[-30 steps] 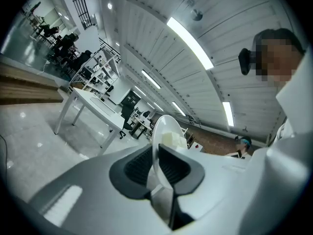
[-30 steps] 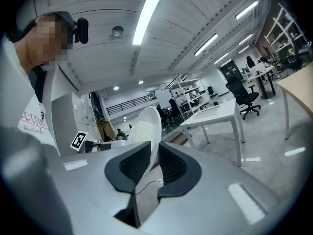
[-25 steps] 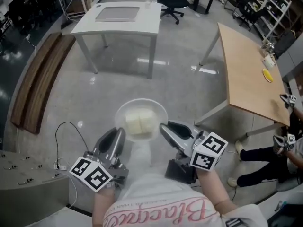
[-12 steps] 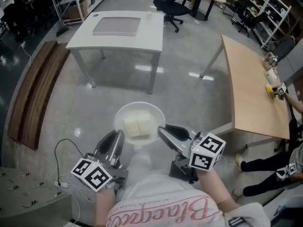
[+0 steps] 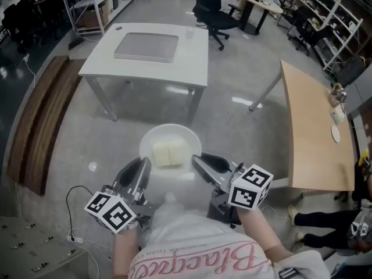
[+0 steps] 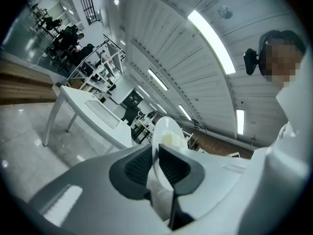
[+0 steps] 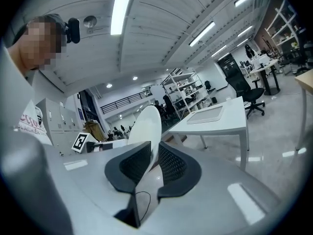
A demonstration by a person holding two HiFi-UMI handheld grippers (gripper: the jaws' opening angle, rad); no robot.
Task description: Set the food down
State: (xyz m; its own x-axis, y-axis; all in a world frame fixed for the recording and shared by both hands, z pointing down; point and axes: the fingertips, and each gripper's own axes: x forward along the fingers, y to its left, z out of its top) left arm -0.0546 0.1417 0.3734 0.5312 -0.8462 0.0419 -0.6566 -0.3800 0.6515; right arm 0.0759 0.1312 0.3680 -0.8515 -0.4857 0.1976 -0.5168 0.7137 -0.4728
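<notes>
The food [image 5: 169,153] is carried on a plate [image 5: 152,137], which is clamped at its left rim by the left tongs [image 5: 143,166] and at its right rim by the right tongs [image 5: 198,161], above the floor [image 5: 244,80]. Ahead, a surface [image 5: 99,63] is seen with a flat tray [image 5: 146,47] on it, a cup [image 5: 189,32] near its far right corner and an office chair [image 5: 210,4] behind it. A bench [image 5: 35,121] is placed to the left and a second surface [image 5: 314,132] to the right.
</notes>
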